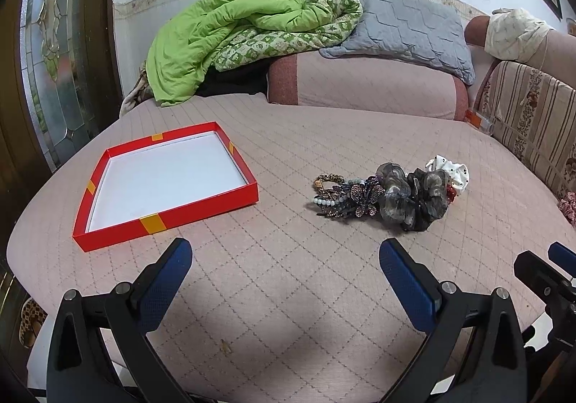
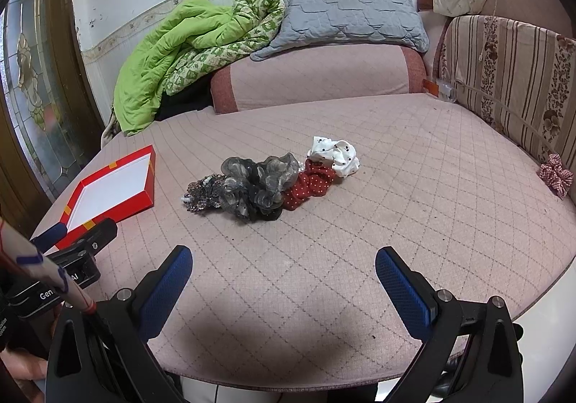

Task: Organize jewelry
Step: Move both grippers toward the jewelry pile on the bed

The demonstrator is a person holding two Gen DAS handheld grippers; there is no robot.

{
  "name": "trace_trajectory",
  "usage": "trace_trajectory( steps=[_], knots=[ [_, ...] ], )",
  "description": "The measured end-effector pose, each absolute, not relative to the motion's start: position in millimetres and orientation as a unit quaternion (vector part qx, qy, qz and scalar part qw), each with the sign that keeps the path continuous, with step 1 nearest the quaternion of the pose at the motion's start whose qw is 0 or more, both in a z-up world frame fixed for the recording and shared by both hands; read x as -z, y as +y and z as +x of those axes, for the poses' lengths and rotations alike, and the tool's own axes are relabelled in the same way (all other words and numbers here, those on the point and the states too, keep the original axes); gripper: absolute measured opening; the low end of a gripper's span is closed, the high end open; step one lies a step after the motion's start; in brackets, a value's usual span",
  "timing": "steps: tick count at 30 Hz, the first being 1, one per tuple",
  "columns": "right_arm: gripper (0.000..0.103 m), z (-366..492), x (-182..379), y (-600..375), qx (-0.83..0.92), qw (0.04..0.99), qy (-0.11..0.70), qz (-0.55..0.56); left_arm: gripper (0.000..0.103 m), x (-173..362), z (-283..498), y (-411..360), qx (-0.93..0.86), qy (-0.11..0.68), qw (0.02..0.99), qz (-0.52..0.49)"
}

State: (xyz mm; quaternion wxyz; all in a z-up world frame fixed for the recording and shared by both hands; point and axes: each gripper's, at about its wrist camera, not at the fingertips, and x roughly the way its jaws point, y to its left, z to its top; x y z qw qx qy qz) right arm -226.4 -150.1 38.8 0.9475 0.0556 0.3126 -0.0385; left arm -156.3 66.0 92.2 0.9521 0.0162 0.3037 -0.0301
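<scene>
My left gripper hangs wide apart over the near edge of the quilted pink cushion, holding nothing, and my right gripper is spread just as wide and just as bare beside it. A little farther out on my left lies the red box, shallow and white inside with nothing in it yet; on my right, well apart from it, the pile of hair things sits in one clump. That clump is my worry: the beaded bracelet, the sparkly flower clip, the grey gauzy scrunchies, the red dotted one and the white dotted one all touch or overlap, so closing on one may well drag its neighbour along or snag gauze on the clip's teeth. The cushion looks soft, so pressing down could sink the beads out of my grip. Farther off, a checked scrunchie lies alone by the striped backrest, easy to forget.
</scene>
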Motion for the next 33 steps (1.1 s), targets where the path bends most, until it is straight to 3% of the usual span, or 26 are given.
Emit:
trace_trajectory(
  steps=[22,30,33],
  knots=[
    [0.103,-222.7,-36.7,-162.8,0.041,0.944,0.319,0.079,0.103,-81.1,-141.9,67.3,0.043,0.333,0.942,0.007],
    [0.103,-221.4,-33.0,-176.4,0.05,0.938,0.326,0.102,0.103,-78.6,-102.4,94.5,0.063,0.361,0.93,-0.016],
    [0.103,-218.9,-30.1,-181.3,0.05,0.934,0.333,0.117,0.098,-78.0,-86.0,89.7,0.085,0.365,0.927,-0.011]
  ],
)
